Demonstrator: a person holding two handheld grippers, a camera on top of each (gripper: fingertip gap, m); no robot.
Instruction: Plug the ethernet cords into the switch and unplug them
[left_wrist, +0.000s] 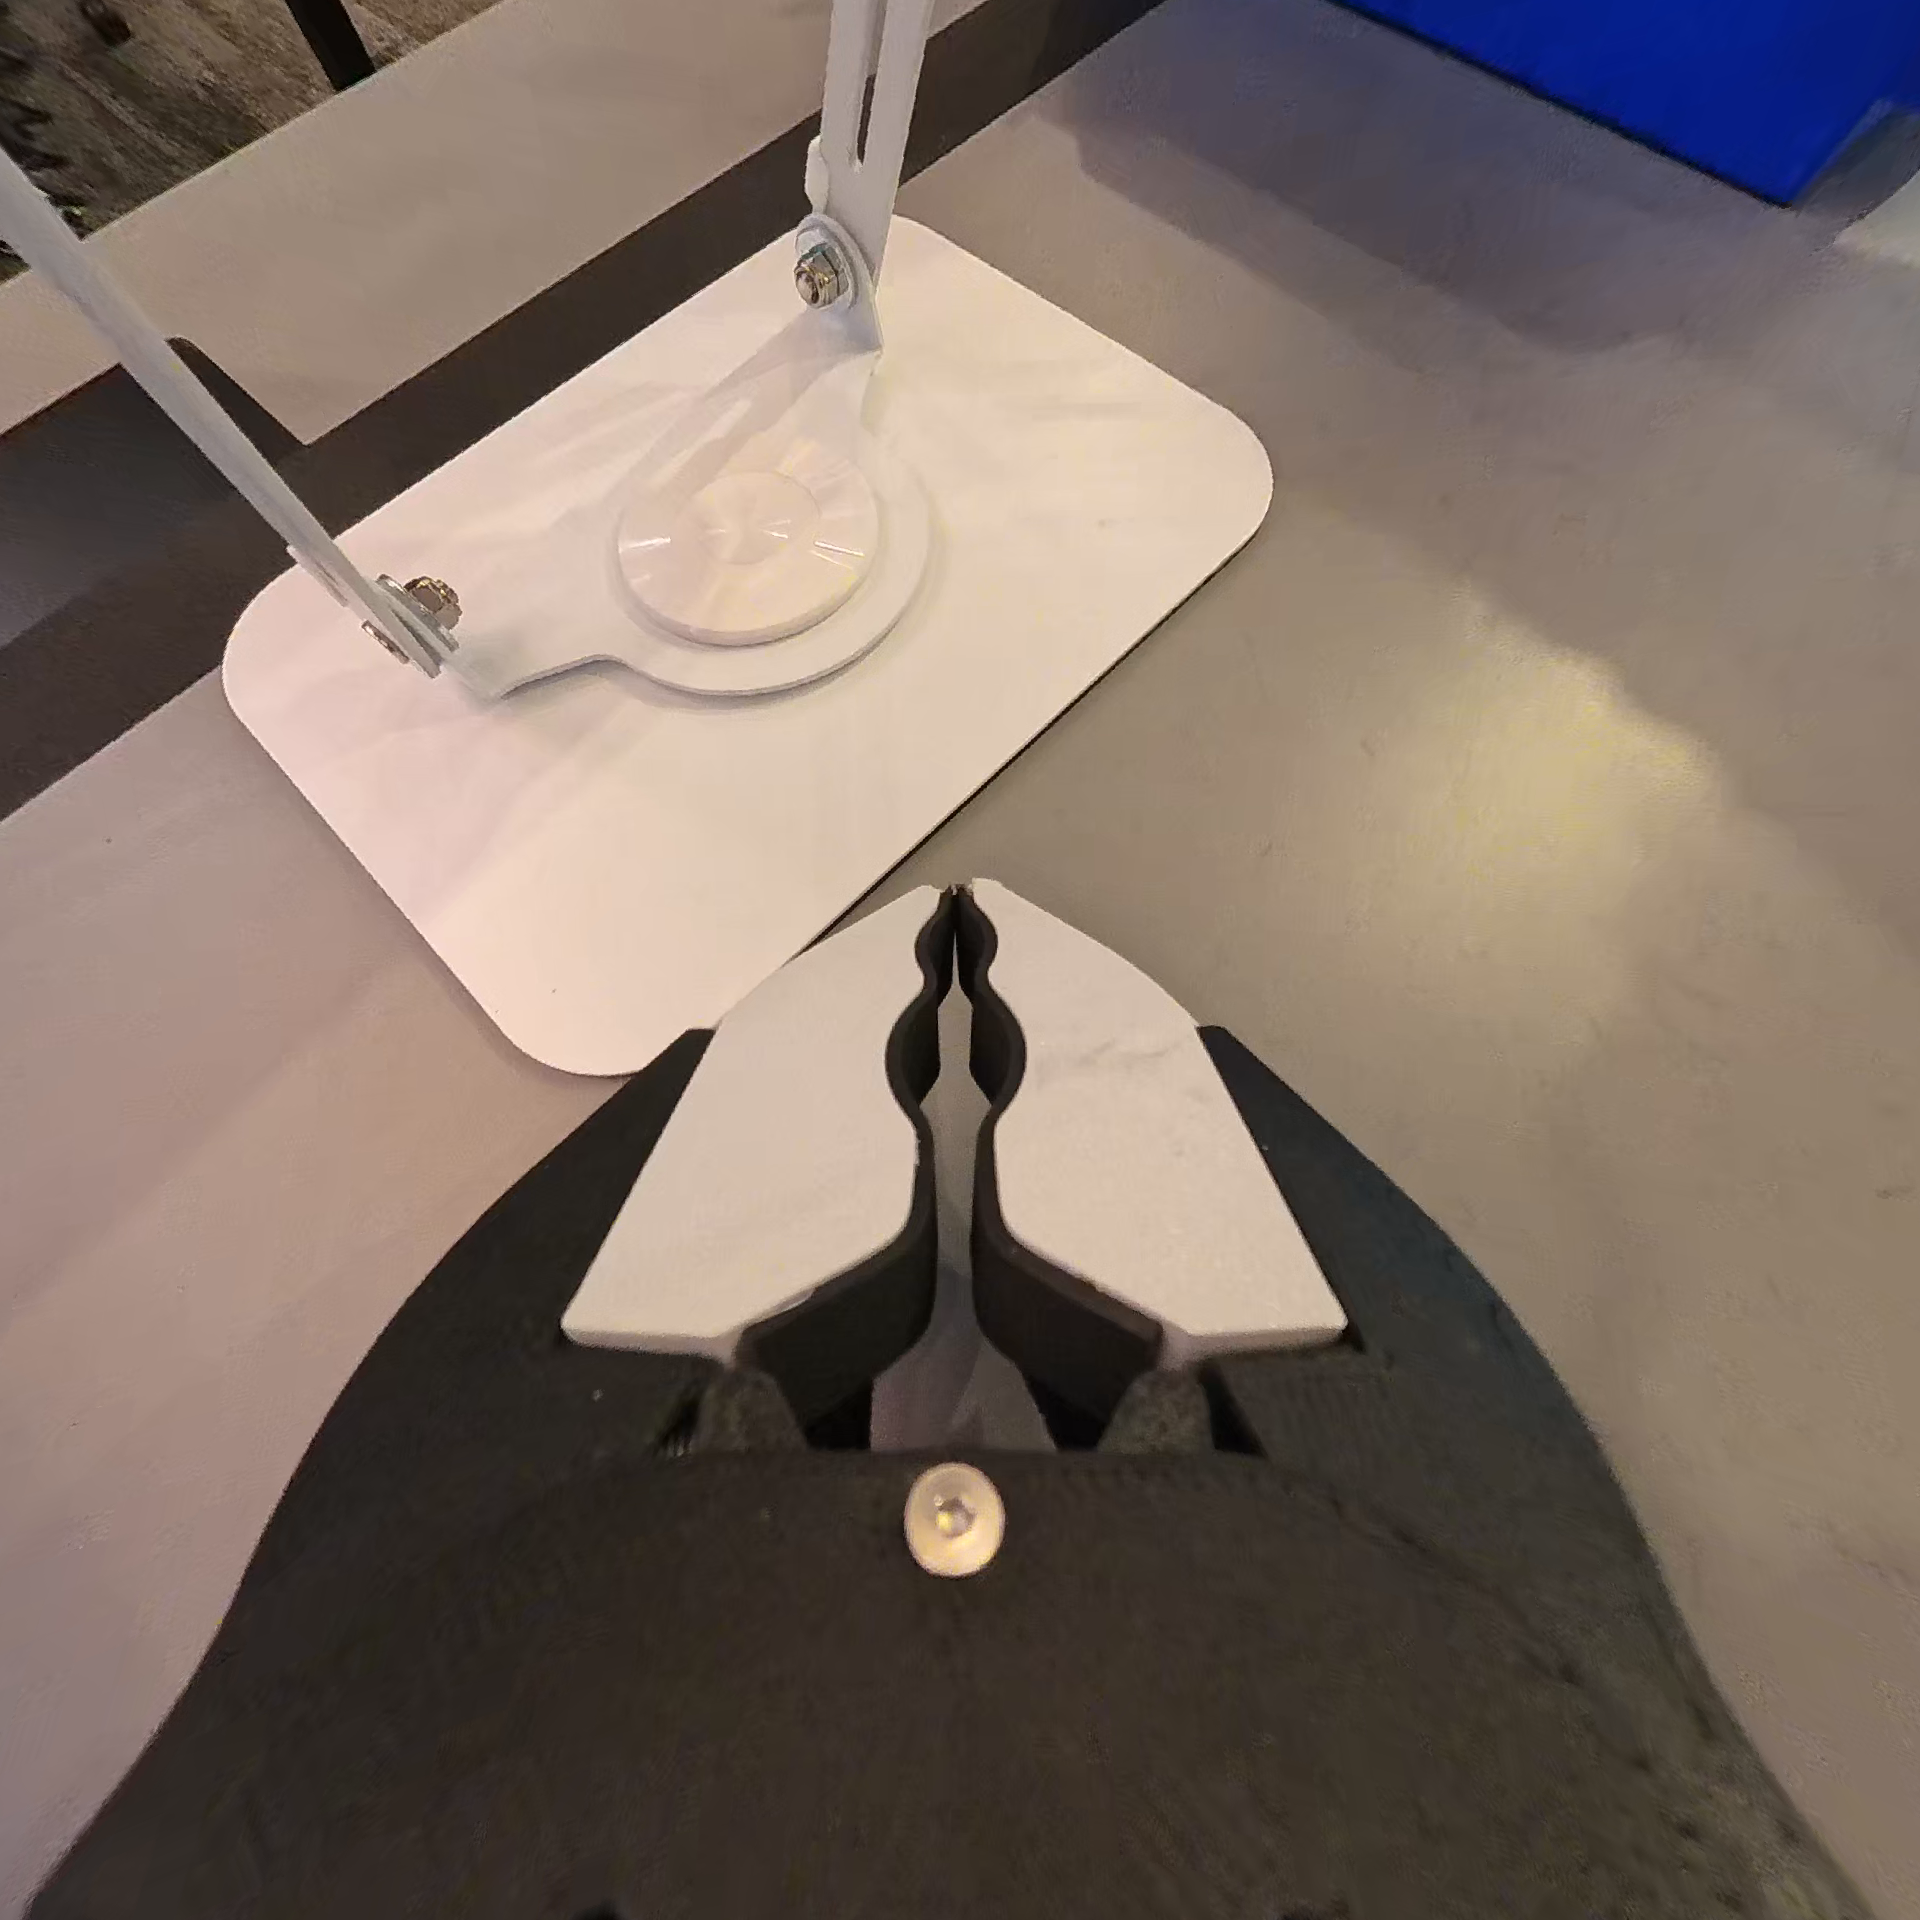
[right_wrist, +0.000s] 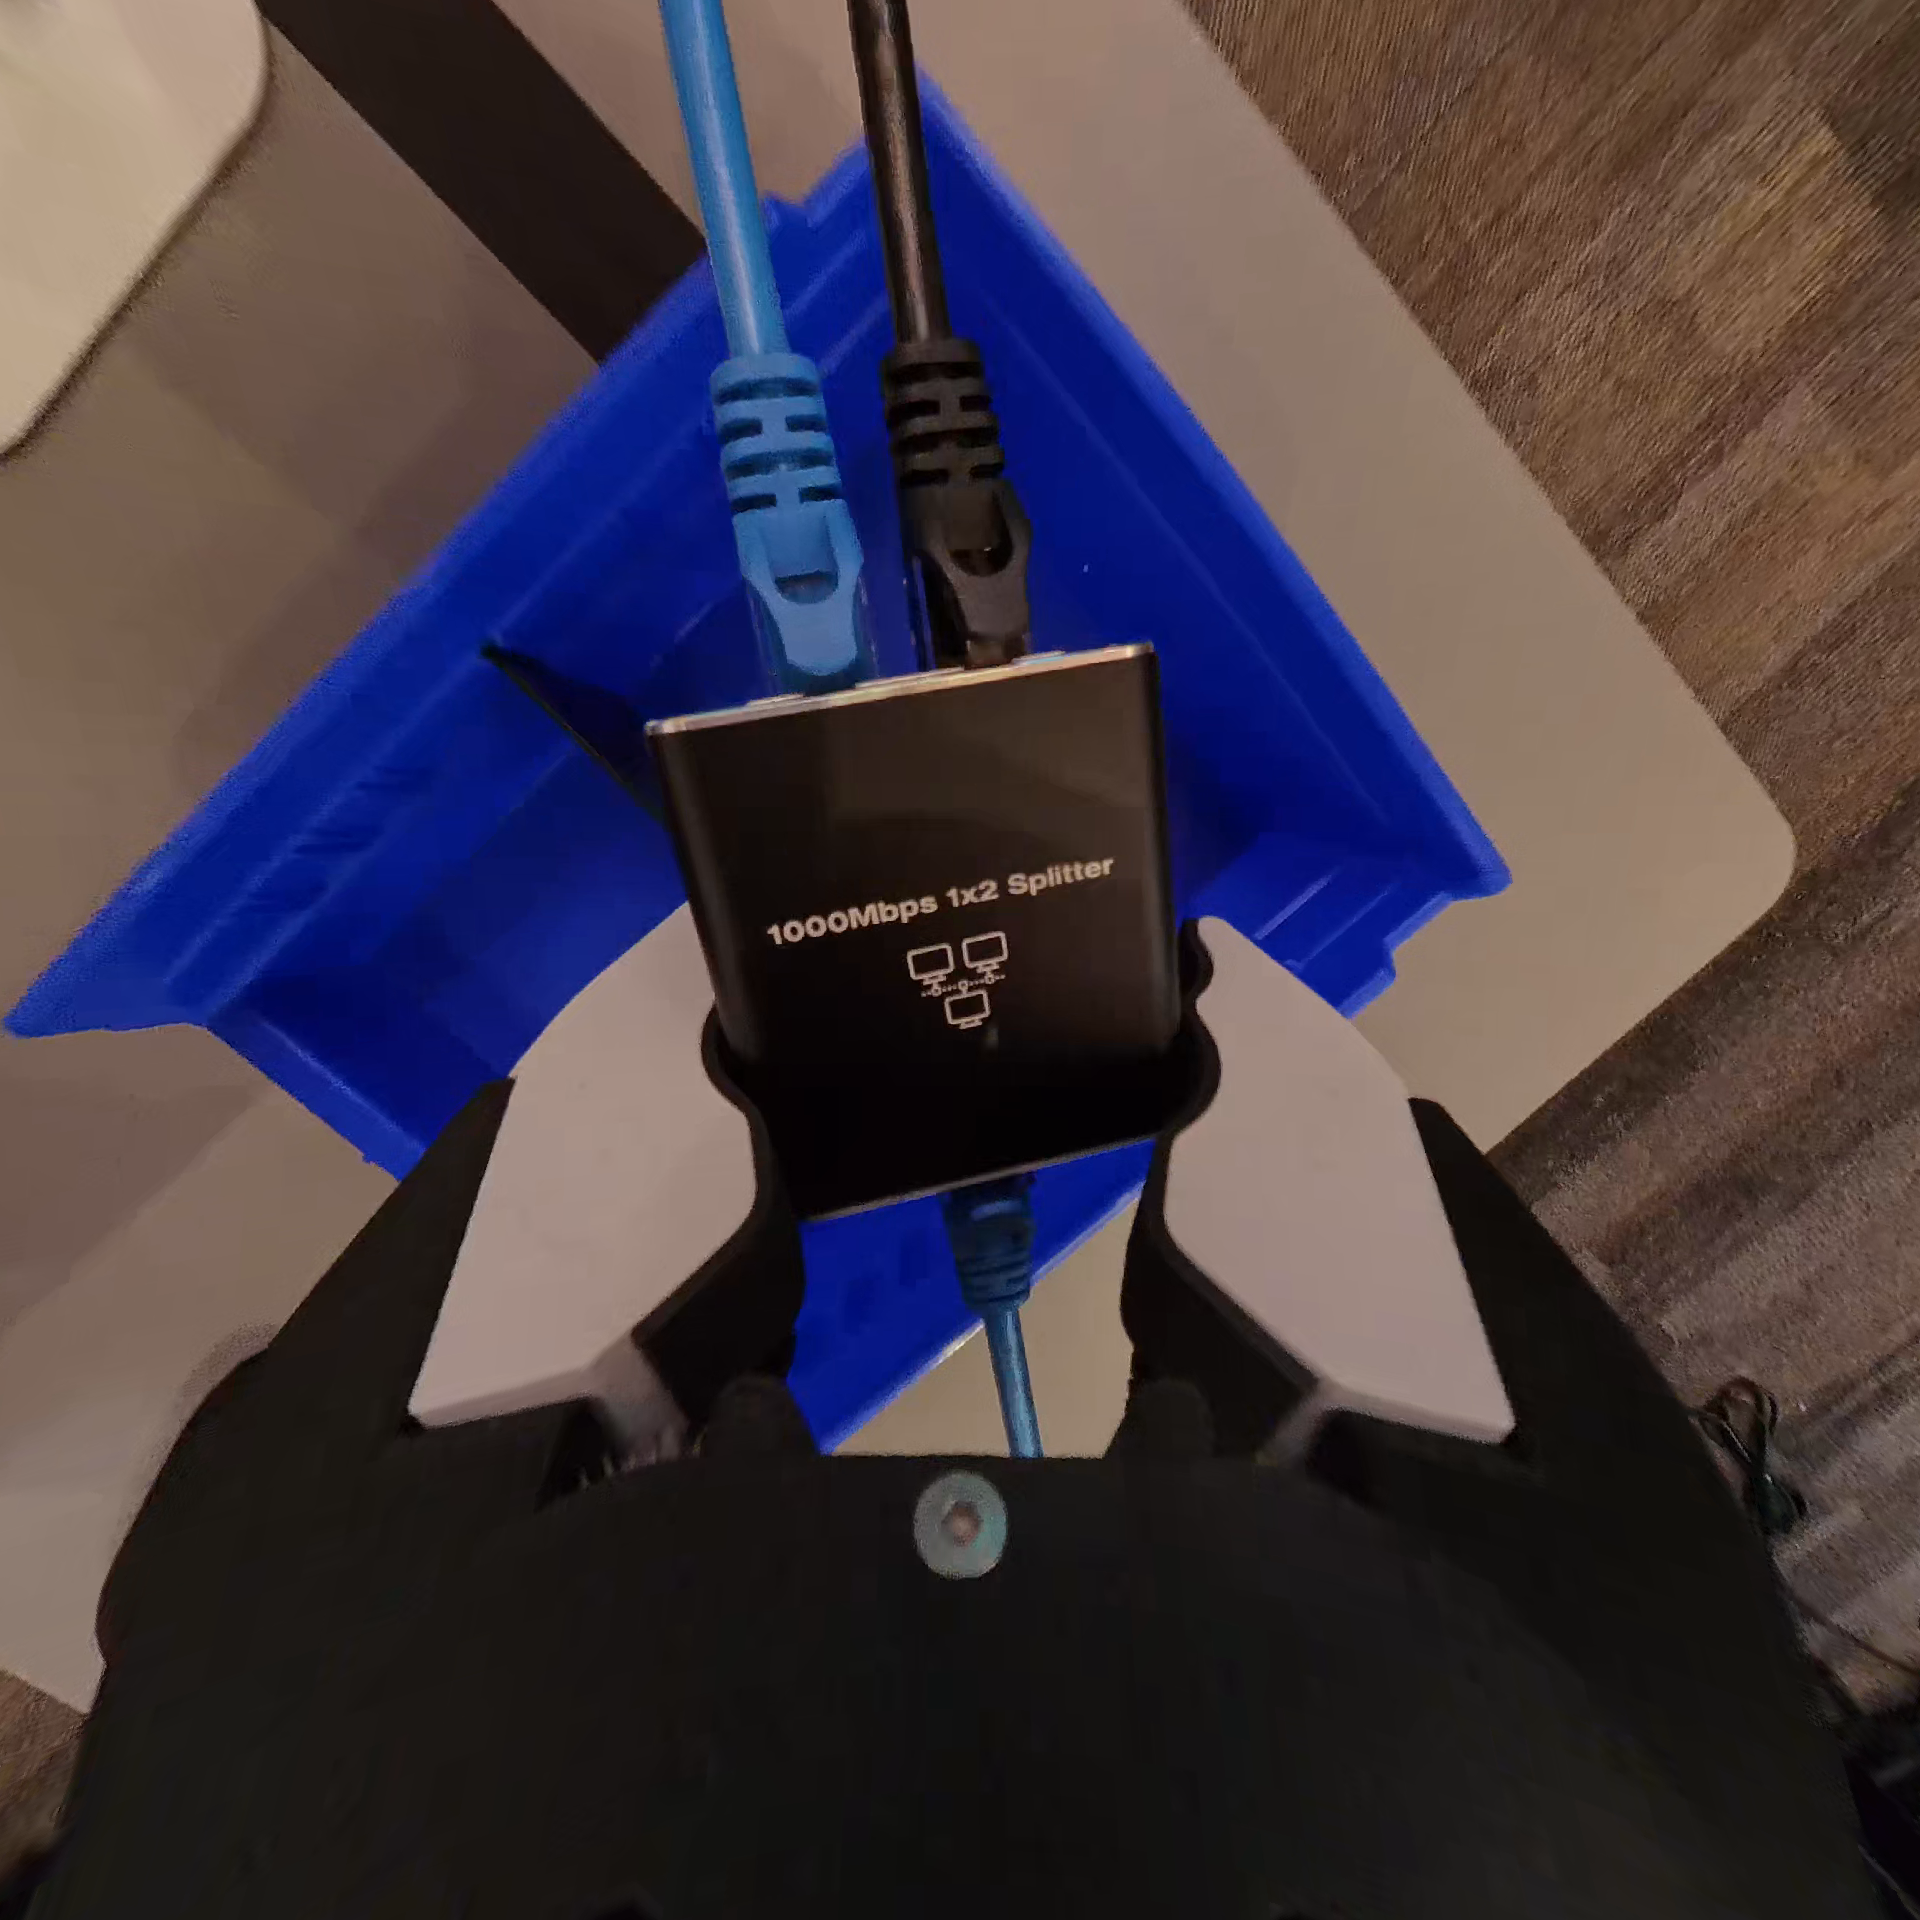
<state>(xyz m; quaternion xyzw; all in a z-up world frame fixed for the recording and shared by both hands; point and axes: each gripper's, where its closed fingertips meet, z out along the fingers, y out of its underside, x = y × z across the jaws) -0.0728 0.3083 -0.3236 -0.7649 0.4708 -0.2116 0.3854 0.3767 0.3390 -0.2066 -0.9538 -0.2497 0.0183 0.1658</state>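
Here the right gripper (right_wrist: 956, 1049) is clamped on the near end of the switch (right_wrist: 925, 883), a small black box held up over a blue bin (right_wrist: 416, 831), with its pads pressing both side edges. Holding it by the sides looks deliberate: it leaves the port faces free. At the far face a blue cord (right_wrist: 779, 488) and a black cord (right_wrist: 951, 468) are both plugged in side by side, running away past the far edge of view. A third cord, also blue (right_wrist: 992, 1247), is seated in the near face and trails back between the fingers toward the gripper's body.

The left gripper (left_wrist: 956, 891) is clenched shut on nothing, tips meeting, low over the grey table (left_wrist: 1455, 727), just off the near right edge of a white stand base (left_wrist: 644, 831). It seems parked out of the way while the other does the holding.

For room: the two far plugs sit close together, so I'd judge pinching one without nudging its neighbour to be tight. The bin's walls lie below and around the switch, and the table edge (right_wrist: 1714, 790) with carpet (right_wrist: 1662, 312) beyond is off to the right. The left side and the table by the stand look freer for moving.
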